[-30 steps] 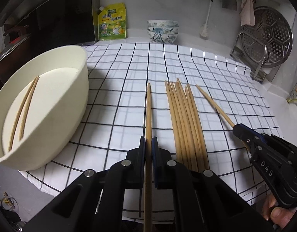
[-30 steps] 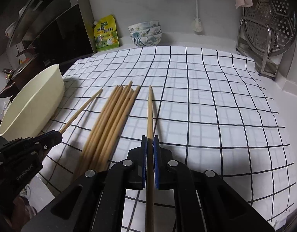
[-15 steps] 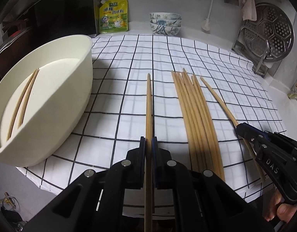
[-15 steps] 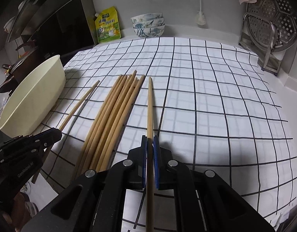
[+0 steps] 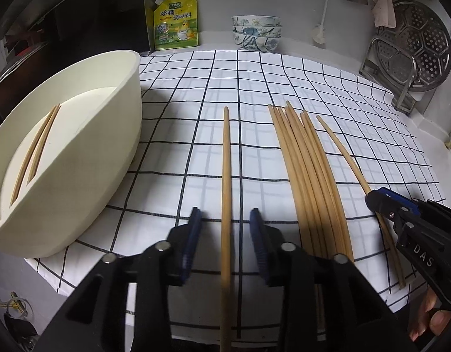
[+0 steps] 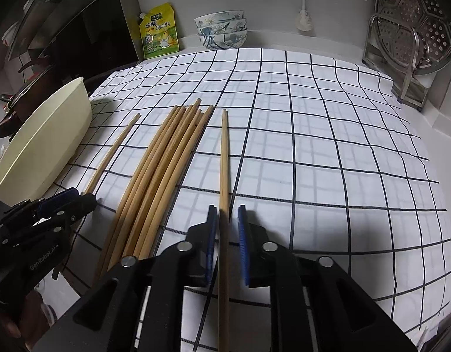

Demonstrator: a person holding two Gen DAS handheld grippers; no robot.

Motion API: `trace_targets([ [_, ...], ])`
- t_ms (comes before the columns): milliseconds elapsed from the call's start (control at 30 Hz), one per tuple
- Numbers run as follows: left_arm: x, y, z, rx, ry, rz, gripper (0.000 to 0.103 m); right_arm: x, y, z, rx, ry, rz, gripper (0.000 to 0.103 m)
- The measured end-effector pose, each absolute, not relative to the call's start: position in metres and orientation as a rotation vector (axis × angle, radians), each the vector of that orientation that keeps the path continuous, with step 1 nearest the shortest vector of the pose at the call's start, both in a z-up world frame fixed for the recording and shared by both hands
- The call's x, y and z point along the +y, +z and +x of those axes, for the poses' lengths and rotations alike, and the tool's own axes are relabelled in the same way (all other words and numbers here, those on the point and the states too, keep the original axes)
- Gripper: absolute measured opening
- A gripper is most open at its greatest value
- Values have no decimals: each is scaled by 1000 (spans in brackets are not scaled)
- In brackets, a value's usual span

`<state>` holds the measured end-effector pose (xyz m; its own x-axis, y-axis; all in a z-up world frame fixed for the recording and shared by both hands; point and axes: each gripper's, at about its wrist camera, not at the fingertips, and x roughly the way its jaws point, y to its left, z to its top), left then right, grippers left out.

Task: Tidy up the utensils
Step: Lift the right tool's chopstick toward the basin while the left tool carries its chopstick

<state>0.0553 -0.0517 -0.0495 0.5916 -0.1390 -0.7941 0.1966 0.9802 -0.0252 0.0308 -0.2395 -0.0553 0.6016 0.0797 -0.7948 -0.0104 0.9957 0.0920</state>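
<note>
Both sets of fingers have just been opening; left gripper (image 5: 225, 246) and right gripper (image 6: 227, 243) each straddle, ungripped, one chopstick (image 5: 226, 176) flanking the chopstick bundle (image 5: 307, 176); withdraw straight back, avoiding contact.

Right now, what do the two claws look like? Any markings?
Both are matte black plastic with silver round pins at the pivots and blue ribbed pads inside the fingers. The left claw carries white "GenRobot.AI" lettering on its side in the right wrist view; the right claw shows embossed "DAS" in the left wrist view. No cables or sleeves visible.
</note>
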Motion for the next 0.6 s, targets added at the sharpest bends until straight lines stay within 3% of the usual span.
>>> trace_targets([
  [400,-58,-52,76,908,-149,68,39,-225,-58,40,905,25,-14,17],
  [500,-62,-52,73,900,-157,74,22,-225,-58,39,900,27,-13,16],
  [567,-64,-52,71,901,-162,80,8,-227,-58,39,901,25,-4,6],
  [600,-65,-52,71,901,-162,80,8,-228,-58,39,901,29,7,6],
])
